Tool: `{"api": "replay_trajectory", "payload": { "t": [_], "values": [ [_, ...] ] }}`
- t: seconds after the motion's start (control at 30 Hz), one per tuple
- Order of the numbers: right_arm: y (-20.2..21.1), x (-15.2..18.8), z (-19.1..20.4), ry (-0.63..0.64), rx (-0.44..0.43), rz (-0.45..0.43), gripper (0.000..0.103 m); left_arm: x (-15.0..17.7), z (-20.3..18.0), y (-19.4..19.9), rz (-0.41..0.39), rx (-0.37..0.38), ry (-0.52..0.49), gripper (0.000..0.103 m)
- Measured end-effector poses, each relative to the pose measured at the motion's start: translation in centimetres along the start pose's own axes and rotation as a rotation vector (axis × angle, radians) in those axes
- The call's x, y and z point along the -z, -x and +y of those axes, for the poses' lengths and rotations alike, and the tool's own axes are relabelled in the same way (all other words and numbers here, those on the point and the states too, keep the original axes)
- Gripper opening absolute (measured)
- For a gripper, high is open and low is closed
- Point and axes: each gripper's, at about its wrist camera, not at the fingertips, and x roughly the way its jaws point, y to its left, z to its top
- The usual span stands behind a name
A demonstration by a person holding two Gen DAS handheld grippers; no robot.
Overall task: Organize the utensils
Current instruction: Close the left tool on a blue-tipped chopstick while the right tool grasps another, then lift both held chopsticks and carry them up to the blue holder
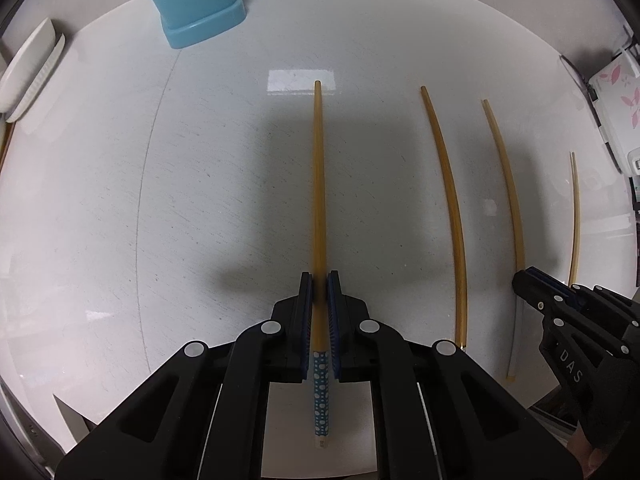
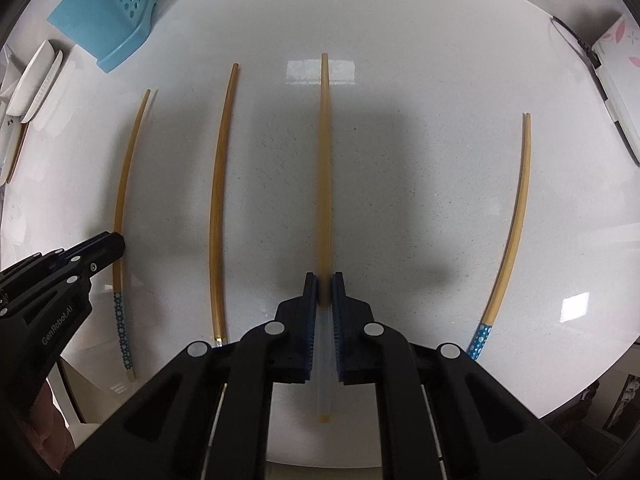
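My left gripper [image 1: 319, 280] is shut on a bamboo chopstick with a blue dotted handle [image 1: 319, 184], which points straight ahead over the white table. My right gripper [image 2: 325, 280] is shut on a chopstick with a clear ribbed handle [image 2: 324, 168]. In the right wrist view the left gripper [image 2: 114, 246] shows at the left with its dotted chopstick [image 2: 124, 208]. Another plain chopstick [image 2: 219, 208] lies between them, and a dotted one [image 2: 514, 232] lies at the right. A blue perforated utensil holder [image 2: 108, 12] stands far left.
White dishes [image 1: 28, 76] stand at the table's far left edge. A white box with pink flower print [image 1: 618, 96] sits at the right edge. The near table edge runs under both grippers.
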Motion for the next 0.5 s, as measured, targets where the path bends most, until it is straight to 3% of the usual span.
{"api": "replay_trajectory", "payload": {
  "t": [0.33, 0.5],
  "values": [
    [2.2, -0.2, -1.5, -0.016, -0.047, -0.069, 0.007, 0.7, 1.1, 1.9, -0.057, 0.04, -0.013, 0.007],
    [4.6, 2.1, -0.6, -0.021, -0.067, -0.117, 0.007, 0.2, 0.6, 3.6, -0.09, 0.056, -0.013, 0.007]
  ]
}}
